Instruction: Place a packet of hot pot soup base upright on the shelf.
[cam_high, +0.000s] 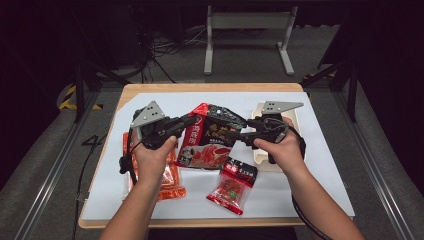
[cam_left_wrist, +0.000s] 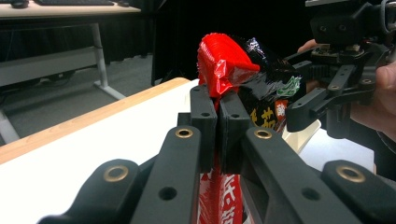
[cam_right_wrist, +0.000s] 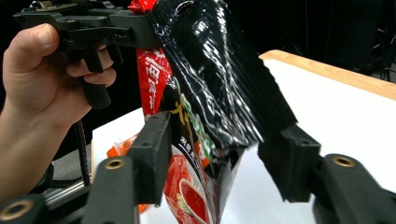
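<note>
At 9 o'clock on the white sheet (cam_high: 300, 200), an orange packet (cam_high: 170, 180), lying flat under the left forearm, seemingly set aside for now. Just right of it, left gripper (cam_high: 191, 120), clenched hard on the red top corner of the big black-and-red bag (cam_high: 212, 135); in the left gripper view the pads (cam_left_wrist: 204, 116) squeeze the crimped seal, so probably holding the bag up off the table as an anchor. At the middle of the table, the bag itself, lifted and tilted, hanging between the two tools. At 6 o'clock from it, a small red packet (cam_high: 233, 185), flat, apart. Toward 3 o'clock, right gripper (cam_high: 239, 135), jaws standing apart around the black edge of the bag, not yet pressing; in the right gripper view a gap beside each pad (cam_right_wrist: 152, 154). Likely placed there to take the opposite edge, for pulling open. Behind the right hand, a pale tray (cam_high: 260, 157).
</note>
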